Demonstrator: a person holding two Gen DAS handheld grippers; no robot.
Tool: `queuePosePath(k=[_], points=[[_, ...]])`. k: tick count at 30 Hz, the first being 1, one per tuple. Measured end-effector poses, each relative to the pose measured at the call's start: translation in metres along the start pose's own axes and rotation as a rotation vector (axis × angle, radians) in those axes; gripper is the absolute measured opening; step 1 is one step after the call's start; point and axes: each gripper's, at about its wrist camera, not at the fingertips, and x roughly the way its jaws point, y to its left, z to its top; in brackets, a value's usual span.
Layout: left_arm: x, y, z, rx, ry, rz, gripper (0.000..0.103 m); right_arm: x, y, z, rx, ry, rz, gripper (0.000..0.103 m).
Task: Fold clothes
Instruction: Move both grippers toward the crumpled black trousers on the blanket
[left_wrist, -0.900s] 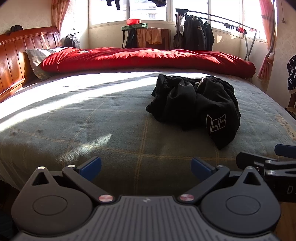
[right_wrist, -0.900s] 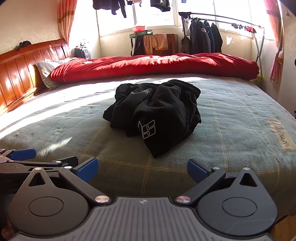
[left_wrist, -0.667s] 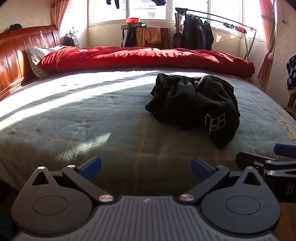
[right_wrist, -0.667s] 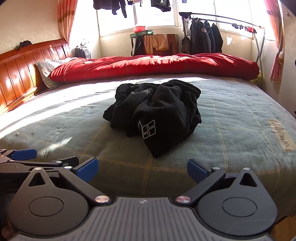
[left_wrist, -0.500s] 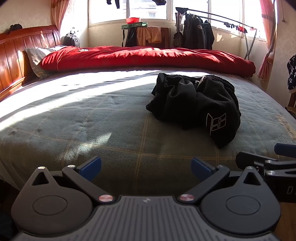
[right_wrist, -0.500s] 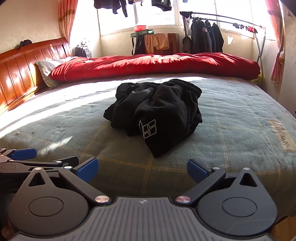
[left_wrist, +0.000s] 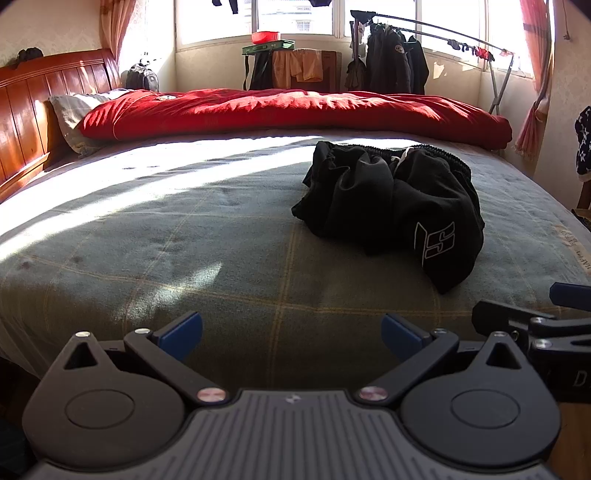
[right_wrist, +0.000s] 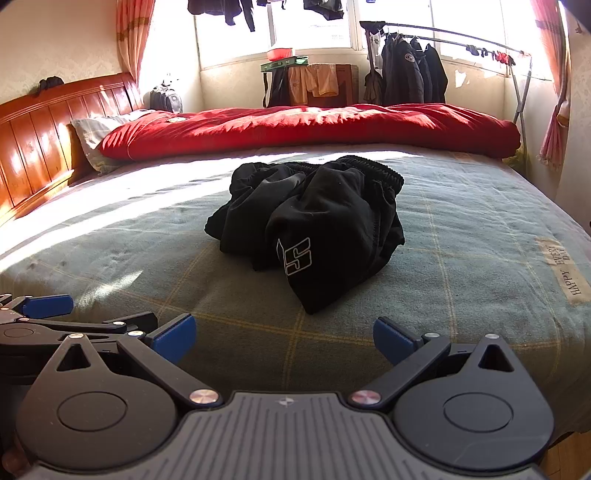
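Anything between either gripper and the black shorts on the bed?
Nothing visible. Only bare green blanket lies between the open right gripper, the open left gripper and the crumpled black shorts.

A grey-green checked bedspread (right_wrist: 461, 258) covers the bed, with a rolled red quilt (right_wrist: 314, 127) along its far side and a pillow (left_wrist: 70, 110) against the wooden headboard (right_wrist: 40, 133). Behind stand a clothes rack (right_wrist: 410, 70) with dark jackets and what may be a backpack (right_wrist: 166, 98).
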Motion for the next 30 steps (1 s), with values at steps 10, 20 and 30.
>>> queuePosePath(k=[10,20,30], points=[[0.004,-0.001,-0.002,0.000,0.010,0.003,0.102,0.004,-0.003,-0.002,0.008,0.010,0.004,0.103],[0.012,-0.005,0.000,-0.001,0.020,-0.002,0.102,0.012,-0.008,-0.001,0.015,0.018,0.004,0.103],[0.029,-0.008,0.008,0.004,0.021,-0.016,0.102,0.028,-0.016,0.006,0.014,0.020,-0.002,0.103]])
